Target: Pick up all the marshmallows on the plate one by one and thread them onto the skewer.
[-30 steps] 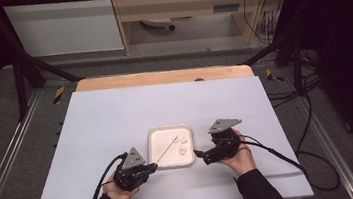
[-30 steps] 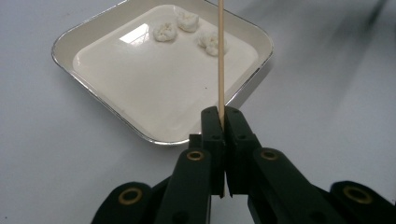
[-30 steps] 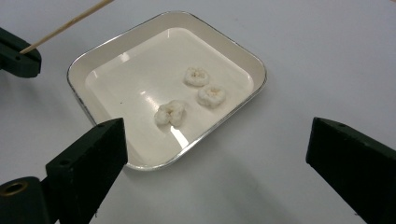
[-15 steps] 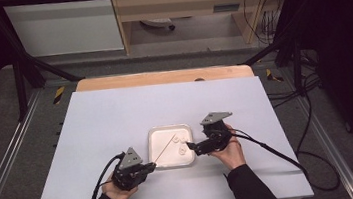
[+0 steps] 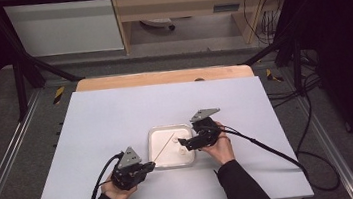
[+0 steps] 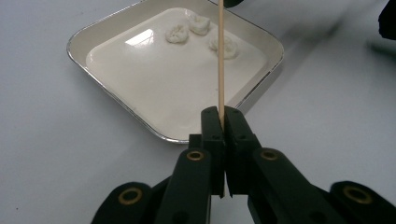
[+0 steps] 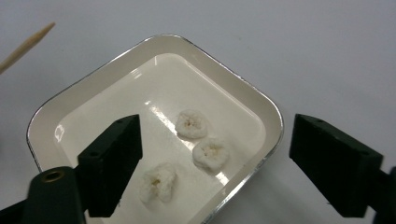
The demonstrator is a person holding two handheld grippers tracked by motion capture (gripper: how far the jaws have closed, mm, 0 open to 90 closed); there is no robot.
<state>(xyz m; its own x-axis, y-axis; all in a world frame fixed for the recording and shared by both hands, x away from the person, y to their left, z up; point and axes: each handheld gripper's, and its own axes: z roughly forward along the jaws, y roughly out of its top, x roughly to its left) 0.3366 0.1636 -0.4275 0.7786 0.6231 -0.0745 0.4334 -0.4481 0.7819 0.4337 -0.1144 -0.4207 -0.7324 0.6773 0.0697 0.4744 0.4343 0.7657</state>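
Note:
A shallow white tray (image 5: pixel 157 134) sits near the table's front edge and holds three small white ring-shaped pieces (image 7: pixel 191 123), (image 7: pixel 211 153), (image 7: pixel 158 183). My left gripper (image 5: pixel 146 167) rests just left of the tray, shut on a thin wooden skewer (image 6: pixel 220 65). The skewer (image 5: pixel 164 148) slants up over the tray. My right gripper (image 5: pixel 184 143) hovers over the tray's right side. Its jaws stand wide open around two of the pieces, in the right gripper view (image 7: pixel 217 140). The skewer's tip (image 7: pixel 28 44) shows at the upper left there.
The white tabletop (image 5: pixel 116 116) has free room to the left, right and behind the tray. A wooden strip (image 5: pixel 162 77) runs along the far edge. Cables (image 5: pixel 271 149) trail from the right gripper toward the table's right side.
My right gripper has moved left and forward from beside the tray to above its right side. The left gripper and skewer have stayed put.

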